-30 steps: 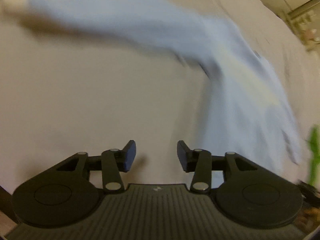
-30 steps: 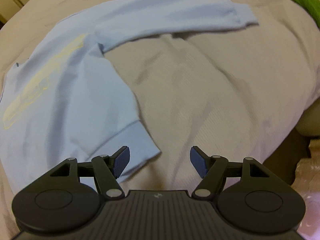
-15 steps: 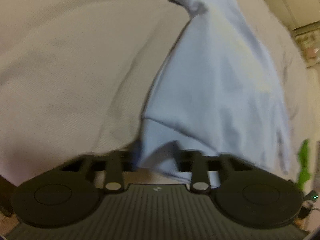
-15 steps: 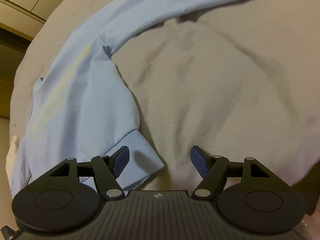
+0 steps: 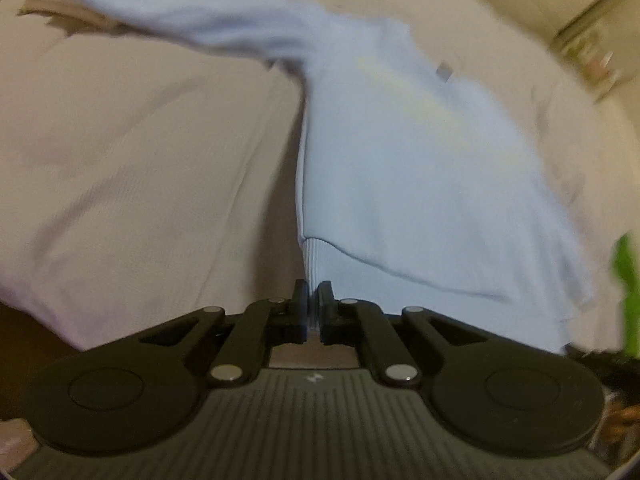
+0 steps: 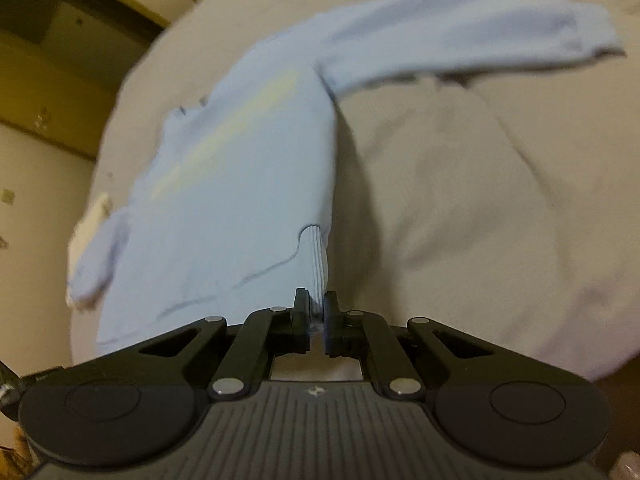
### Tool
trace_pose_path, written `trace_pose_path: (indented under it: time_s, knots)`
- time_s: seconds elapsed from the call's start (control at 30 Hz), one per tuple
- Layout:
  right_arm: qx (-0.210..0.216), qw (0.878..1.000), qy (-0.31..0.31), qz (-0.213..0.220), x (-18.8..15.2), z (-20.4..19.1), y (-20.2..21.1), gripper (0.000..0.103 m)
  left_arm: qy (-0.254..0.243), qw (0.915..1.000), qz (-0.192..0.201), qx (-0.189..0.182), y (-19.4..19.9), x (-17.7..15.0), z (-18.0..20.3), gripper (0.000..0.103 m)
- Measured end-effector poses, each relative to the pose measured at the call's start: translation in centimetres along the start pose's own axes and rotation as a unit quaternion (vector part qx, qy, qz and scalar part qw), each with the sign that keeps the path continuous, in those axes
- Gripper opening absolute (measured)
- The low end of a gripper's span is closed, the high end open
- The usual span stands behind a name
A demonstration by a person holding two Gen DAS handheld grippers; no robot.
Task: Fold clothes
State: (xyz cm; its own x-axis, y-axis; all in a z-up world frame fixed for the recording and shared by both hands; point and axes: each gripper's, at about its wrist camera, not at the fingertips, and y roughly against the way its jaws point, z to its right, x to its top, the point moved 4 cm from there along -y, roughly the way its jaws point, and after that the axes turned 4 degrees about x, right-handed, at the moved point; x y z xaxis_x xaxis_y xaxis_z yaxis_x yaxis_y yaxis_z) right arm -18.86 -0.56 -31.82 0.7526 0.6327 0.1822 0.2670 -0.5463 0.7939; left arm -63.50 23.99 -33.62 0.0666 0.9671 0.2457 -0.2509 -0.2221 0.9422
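Note:
A light blue sweatshirt [image 5: 420, 168] with a pale yellow print lies spread on a beige bed cover [image 5: 140, 152], sleeves stretched out to the sides. My left gripper [image 5: 313, 292] is shut on the ribbed hem at the garment's left corner. In the right wrist view the same sweatshirt [image 6: 240, 184] runs away from me, one sleeve reaching to the far right. My right gripper [image 6: 316, 300] is shut on the ribbed hem at the right corner. Both hem corners are lifted slightly off the cover.
A green cloth [image 5: 626, 280] shows at the right edge of the left wrist view. A cream item [image 5: 52, 4] lies under the far left sleeve. The bed cover [image 6: 500, 200] drops off near me; cupboards [image 6: 60, 40] stand beyond the bed.
Both grippers were open above the bed; they have moved to the sweatshirt's bottom hem corners and closed on them.

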Motion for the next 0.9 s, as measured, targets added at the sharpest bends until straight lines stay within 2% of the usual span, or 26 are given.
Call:
trace_pose_path:
  time_s: [0.07, 0.1, 0.17, 0.27, 0.33, 0.4, 0.47, 0.5, 0.57, 0.63, 0.73, 0.77, 0.83, 0.9]
  knots:
    - [-0.028, 0.999, -0.006, -0.027, -0.9, 1.1, -1.9, 0.007, -0.010, 0.9998, -0.005, 0.018, -0.5, -0.7, 0.2, 0.003]
    - [-0.050, 0.997, -0.010, -0.051, -1.2, 1.4, -3.2, 0.015, -0.015, 0.9995, -0.008, 0.028, -0.7, -1.0, 0.3, 0.003]
    - [-0.113, 0.989, 0.005, -0.096, -1.7, 1.3, -5.1, 0.019, -0.025, 0.9986, -0.014, 0.046, -1.1, -1.7, 0.5, 0.004]
    - [-0.156, 0.983, 0.060, -0.074, -1.1, -1.1, -4.3, 0.021, -0.039, 0.9963, -0.022, 0.073, -1.8, -2.7, 0.8, 0.008]
    - [-0.150, 0.984, 0.079, -0.050, -0.2, -3.1, -3.8, 0.023, -0.012, 0.9980, -0.007, 0.062, -1.0, -1.3, 0.0, 0.011]
    - [-0.125, 0.989, 0.080, -0.026, 0.9, -5.2, -3.8, 0.024, 0.013, 0.9981, 0.004, 0.060, -0.9, 0.9, -1.2, 0.015]
    - [-0.113, 0.989, 0.093, -0.014, 1.7, -7.9, -5.2, 0.032, 0.037, 0.9979, 0.011, 0.052, -1.2, 3.4, -2.5, 0.023]
    - [-0.123, 0.986, 0.109, -0.022, 2.1, -9.8, -6.5, 0.037, 0.049, 0.9975, 0.015, 0.048, -1.4, 4.9, -3.5, 0.027]
    - [-0.144, 0.977, 0.152, -0.031, 2.2, -13.5, -8.9, 0.037, 0.072, 0.9960, 0.031, 0.043, -1.4, 8.0, -5.6, 0.029]
    - [-0.142, 0.973, 0.179, -0.035, 2.4, -17.1, -11.0, 0.043, 0.110, 0.9919, 0.050, 0.040, -1.5, 11.9, -8.5, 0.039]
    - [-0.142, 0.972, 0.184, -0.048, 2.6, -20.8, -14.2, 0.048, 0.171, 0.9815, 0.078, 0.036, -2.4, 17.6, -13.1, 0.041]
    - [-0.145, 0.972, 0.180, -0.052, 2.7, -21.5, -15.0, 0.049, 0.192, 0.9769, 0.088, 0.033, -2.7, 19.5, -14.7, 0.042]
    - [-0.150, 0.972, 0.172, -0.061, 2.9, -23.0, -16.8, 0.049, 0.226, 0.9671, 0.112, 0.028, -3.4, 22.6, -17.3, 0.050]
    - [-0.157, 0.972, 0.161, -0.069, 2.8, -23.5, -17.7, 0.050, 0.261, 0.9560, 0.132, 0.023, -4.5, 25.1, -19.5, 0.051]
